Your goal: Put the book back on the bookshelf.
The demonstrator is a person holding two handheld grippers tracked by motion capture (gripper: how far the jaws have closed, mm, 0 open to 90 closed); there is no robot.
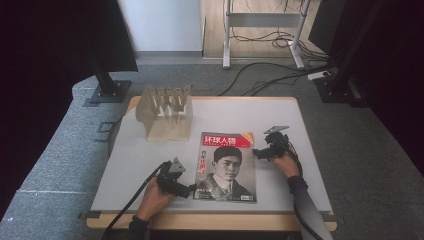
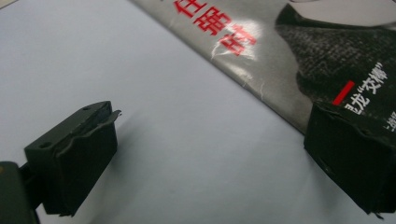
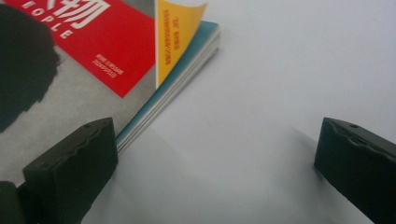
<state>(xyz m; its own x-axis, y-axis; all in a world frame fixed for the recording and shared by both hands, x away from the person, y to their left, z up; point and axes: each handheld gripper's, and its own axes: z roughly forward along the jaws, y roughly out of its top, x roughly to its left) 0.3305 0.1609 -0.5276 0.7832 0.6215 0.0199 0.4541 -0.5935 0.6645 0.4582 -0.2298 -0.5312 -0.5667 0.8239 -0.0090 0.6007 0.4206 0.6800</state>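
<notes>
Magazine [image 1: 227, 167] lies between left gripper [image 1: 189, 190] and right gripper [image 1: 257, 152].

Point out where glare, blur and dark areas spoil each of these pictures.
High view: dim, with near-black corners; the magazine and table stay readable. Left gripper view: a white glare patch on the glossy cover over the red characters, print soft, and the near fingers blurred. Right gripper view: even light, soft shadows beside the fingers, and the curled yellow corner slightly out of focus.

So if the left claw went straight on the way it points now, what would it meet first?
Probably the magazine: the open left claw faces its near edge across bare table, one jaw already overlapping the cover. How high the claw sits above the table is unclear.
</notes>
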